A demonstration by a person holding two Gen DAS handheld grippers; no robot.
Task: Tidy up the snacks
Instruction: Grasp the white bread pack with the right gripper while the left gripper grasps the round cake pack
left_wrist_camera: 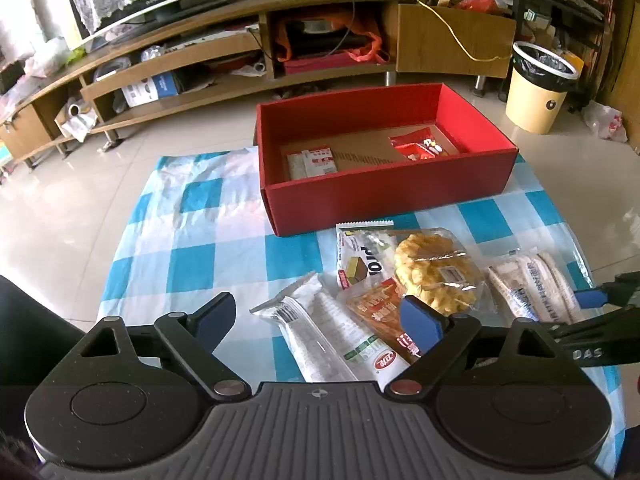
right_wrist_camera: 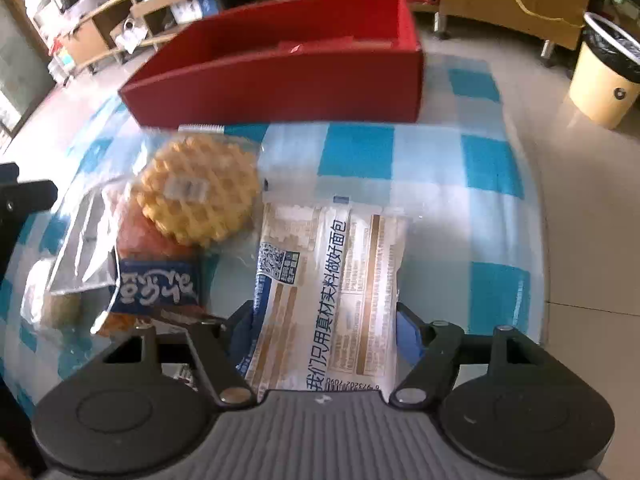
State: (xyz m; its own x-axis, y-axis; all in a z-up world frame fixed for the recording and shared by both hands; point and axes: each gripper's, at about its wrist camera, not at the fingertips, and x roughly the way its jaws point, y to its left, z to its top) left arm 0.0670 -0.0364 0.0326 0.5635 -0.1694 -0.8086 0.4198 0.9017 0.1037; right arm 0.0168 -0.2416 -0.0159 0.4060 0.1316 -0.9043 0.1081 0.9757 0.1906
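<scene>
A red box (left_wrist_camera: 384,194) stands on the blue-checked cloth (left_wrist_camera: 168,232); inside lie a white-red packet (left_wrist_camera: 312,162) and a red packet (left_wrist_camera: 420,144). In front of it lies a pile of snacks: a waffle bag (left_wrist_camera: 436,272), a white bread pack (left_wrist_camera: 532,284), an orange packet (left_wrist_camera: 384,316) and a white-green packet (left_wrist_camera: 328,332). My left gripper (left_wrist_camera: 320,320) is open and empty above the pile. My right gripper (right_wrist_camera: 326,332) has its fingers at both sides of the white bread pack (right_wrist_camera: 328,280); the waffle bag (right_wrist_camera: 198,188) and red box (right_wrist_camera: 280,80) lie beyond it.
A wooden TV stand (left_wrist_camera: 240,48) with clutter runs along the back. A yellow waste bin (left_wrist_camera: 538,88) stands on the tiled floor at the right. A blue packet (right_wrist_camera: 156,286) lies left of the right gripper.
</scene>
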